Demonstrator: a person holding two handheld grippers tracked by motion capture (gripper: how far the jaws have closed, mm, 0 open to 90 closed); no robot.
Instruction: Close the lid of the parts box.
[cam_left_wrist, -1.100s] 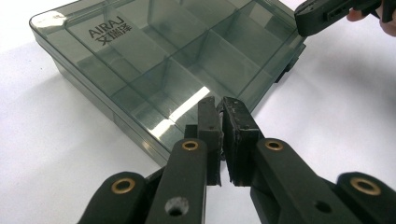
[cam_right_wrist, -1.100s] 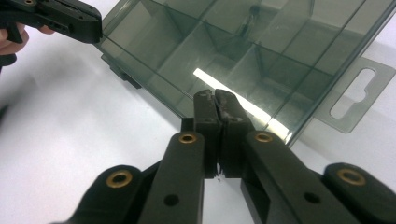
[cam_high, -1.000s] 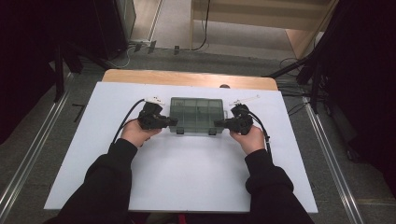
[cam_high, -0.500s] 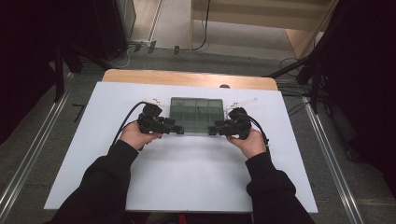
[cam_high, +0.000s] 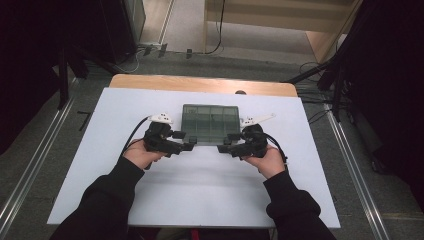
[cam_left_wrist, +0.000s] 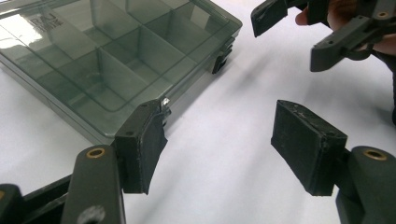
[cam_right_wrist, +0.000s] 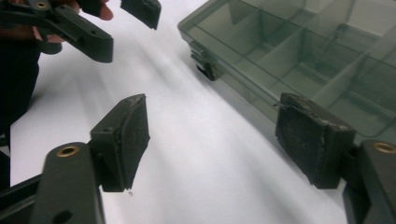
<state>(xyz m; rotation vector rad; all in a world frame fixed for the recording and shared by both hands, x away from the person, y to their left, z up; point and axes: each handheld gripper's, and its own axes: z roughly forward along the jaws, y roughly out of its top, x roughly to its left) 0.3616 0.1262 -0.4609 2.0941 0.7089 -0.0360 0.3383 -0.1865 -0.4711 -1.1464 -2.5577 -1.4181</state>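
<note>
— One box (cam_high: 210, 123) on the counter (cam_high: 200, 190), a smoky see-through organiser with its lid down, lying flat a little toward twelve o'clock from the middle. How would you say it handles?

— Light, I'd judge; the compartments look empty through the lid. Hard thin plastic, stiff, and slick on that smooth white top, so it would likely skate if nudged on one side only. It could crack under a hard pinch.

— Where to take hold?

— The two short ends, at nine and three o'clock, or the front rim by the latches (cam_left_wrist: 219, 60) on the six o'clock edge. A thin rim suits flat pads (cam_left_wrist: 308, 149).

— And the tongs?

— Both have just been opening and now stand wide with nothing between them. The left tongs (cam_high: 186, 141) sit just off the box's seven o'clock corner, the right tongs (cam_high: 226, 143) just off its five o'clock corner; in the left gripper view one pad is close against the front wall, and I cannot tell whether it touches.

— Room to move?

— Plenty toward six o'clock, bare white between the hands. At twelve o'clock the white sheet ends soon behind the box, with a wooden strip (cam_high: 200, 84) beyond and then the floor (cam_high: 185, 30). Sides are open too.
</note>
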